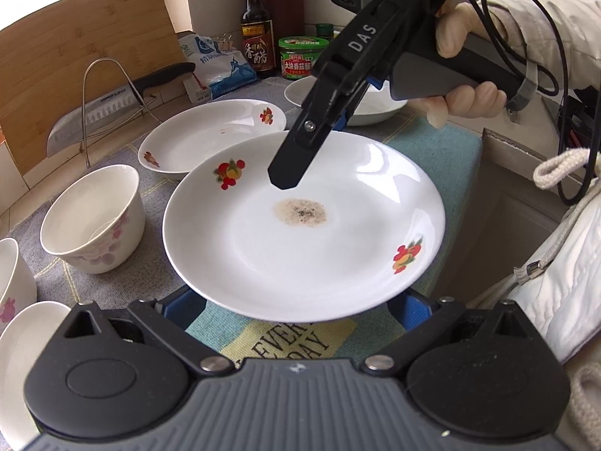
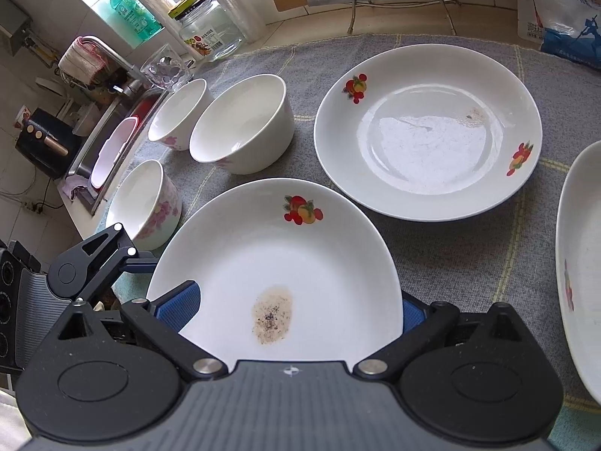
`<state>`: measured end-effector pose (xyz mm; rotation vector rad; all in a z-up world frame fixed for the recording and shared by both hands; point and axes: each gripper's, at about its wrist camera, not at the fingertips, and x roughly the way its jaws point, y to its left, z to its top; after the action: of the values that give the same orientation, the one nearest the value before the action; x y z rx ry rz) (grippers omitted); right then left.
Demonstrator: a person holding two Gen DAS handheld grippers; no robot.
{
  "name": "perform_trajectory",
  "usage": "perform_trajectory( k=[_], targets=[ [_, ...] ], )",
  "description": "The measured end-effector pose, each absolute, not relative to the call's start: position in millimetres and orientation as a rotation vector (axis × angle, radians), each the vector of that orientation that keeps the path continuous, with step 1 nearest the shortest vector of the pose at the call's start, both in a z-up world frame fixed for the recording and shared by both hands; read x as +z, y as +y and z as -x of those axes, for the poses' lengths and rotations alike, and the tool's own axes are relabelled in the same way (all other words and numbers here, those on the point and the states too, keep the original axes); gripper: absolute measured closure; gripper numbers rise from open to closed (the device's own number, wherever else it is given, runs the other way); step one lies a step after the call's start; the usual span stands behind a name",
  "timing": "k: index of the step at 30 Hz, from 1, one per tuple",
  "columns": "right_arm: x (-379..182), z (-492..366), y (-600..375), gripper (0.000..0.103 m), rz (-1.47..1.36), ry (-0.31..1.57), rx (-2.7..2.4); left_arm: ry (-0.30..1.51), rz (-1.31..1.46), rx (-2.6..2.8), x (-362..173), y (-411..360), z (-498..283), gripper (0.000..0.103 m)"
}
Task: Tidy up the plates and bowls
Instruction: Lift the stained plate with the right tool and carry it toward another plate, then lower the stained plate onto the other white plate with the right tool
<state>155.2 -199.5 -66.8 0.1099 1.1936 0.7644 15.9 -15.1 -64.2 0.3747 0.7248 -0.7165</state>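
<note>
A white plate with fruit prints and a brown stain [image 1: 300,225] [image 2: 278,274] is held above the cloth. My right gripper [image 1: 296,150] [image 2: 296,315] grips its far rim, fingers closed across the edge. My left gripper [image 1: 296,300] sits at the plate's near rim, its blue pads [image 1: 184,306] on either side under the edge; whether it clamps the plate is unclear. A second fruit-print plate [image 1: 210,135] [image 2: 428,131] lies on the cloth beyond. A third plate [image 1: 360,109] [image 2: 582,263] lies at the right. Three white floral bowls [image 2: 240,124] [image 2: 178,112] [image 2: 144,203] stand to the left.
A knife on a wire rack [image 1: 101,112] and a wooden board [image 1: 75,56] stand at the back. Sauce bottle [image 1: 257,26], jar [image 1: 300,58] and a salt bag [image 1: 221,67] line the wall. A sink [image 2: 109,150], glass [image 2: 167,69] and glass jar [image 2: 210,30] are at the left.
</note>
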Motion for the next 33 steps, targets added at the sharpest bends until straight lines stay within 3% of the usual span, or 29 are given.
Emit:
perform_trajectory(
  k=[33],
  targets=[
    [-34.7,-185.2,-354.8,0.0,-0.158,1.045,0.567,0.654,-0.443,-0.867,-51.9,-156.0,-89.0,0.001]
  ],
)
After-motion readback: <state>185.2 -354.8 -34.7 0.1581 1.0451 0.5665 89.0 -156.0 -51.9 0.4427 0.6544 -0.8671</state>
